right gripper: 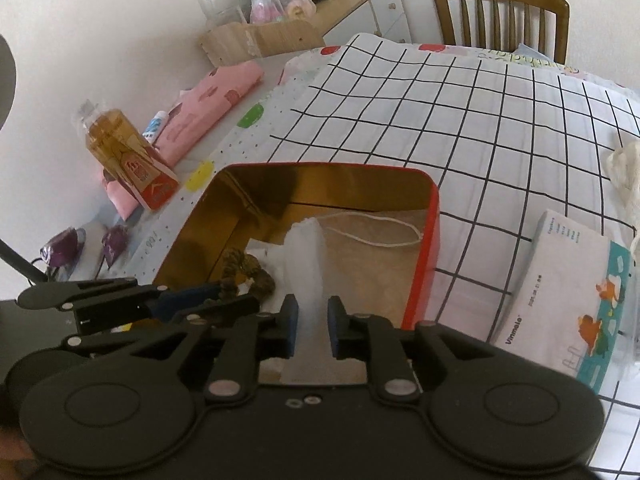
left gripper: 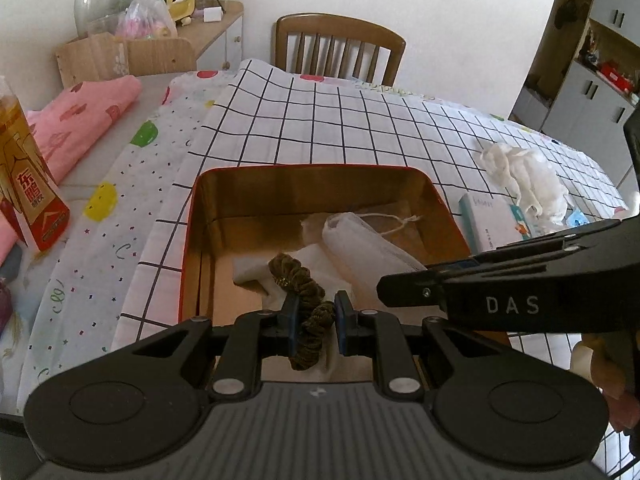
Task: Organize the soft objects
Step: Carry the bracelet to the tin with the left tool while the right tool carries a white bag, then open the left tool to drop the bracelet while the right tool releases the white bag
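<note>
Checked cloth [left gripper: 360, 128], tin [left gripper: 208, 184], left jaws clamping scrunchie [left gripper: 308, 292], right jaws around white pouch [right gripper: 306, 264], loosened.

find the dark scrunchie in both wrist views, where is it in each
Left wrist: the scrunchie sits low centre, between the left gripper pads, over the tin.
Right wrist: the scrunchie is left of centre, lower half, held by the other gripper coming in from the left.
Shared landmark: the red-rimmed gold tin under both.
</note>
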Demonstrator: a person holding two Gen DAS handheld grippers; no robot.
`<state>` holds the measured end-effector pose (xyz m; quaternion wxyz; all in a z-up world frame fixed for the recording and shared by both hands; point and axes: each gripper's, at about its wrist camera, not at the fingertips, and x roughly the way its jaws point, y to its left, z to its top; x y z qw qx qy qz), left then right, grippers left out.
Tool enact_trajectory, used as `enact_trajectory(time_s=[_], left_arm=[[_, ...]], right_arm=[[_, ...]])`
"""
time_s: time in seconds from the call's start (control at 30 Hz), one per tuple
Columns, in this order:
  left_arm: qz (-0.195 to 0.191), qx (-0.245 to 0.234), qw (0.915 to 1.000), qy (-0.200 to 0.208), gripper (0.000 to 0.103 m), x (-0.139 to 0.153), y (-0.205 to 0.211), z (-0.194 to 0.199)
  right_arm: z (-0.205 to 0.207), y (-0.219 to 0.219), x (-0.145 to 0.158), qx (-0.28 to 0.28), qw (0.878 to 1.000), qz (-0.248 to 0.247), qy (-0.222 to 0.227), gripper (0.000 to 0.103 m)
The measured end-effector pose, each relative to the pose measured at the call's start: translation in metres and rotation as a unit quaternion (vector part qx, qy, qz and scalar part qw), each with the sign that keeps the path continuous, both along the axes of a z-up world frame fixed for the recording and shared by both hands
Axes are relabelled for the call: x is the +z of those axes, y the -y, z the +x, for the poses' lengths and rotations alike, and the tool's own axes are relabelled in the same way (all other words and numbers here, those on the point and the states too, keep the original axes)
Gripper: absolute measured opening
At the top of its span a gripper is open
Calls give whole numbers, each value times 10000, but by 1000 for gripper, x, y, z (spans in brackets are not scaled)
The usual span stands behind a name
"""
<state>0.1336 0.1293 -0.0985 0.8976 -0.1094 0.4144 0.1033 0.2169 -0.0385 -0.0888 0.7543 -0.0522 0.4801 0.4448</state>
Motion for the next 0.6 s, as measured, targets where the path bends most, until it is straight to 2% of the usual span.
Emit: enact_trajectory(time_s=[0.2, 0.4, 0.53, 0.6], left_arm=[[-81, 52, 10000, 11, 19, -1, -3, -1], [-23, 87, 10000, 10, 22, 0, -2, -2], [5, 128, 9999, 24, 33, 1, -2, -5], [33, 160, 9999, 38, 46, 2, -2, -7]], right_arm=[[-3, 2, 2, 102, 9998, 23, 161, 20], [-6, 8, 8, 158, 9994, 125, 267, 31], [-11, 12, 14, 194, 9988, 179, 420, 39], [-12, 14, 16, 178, 9986, 199, 453, 42]])
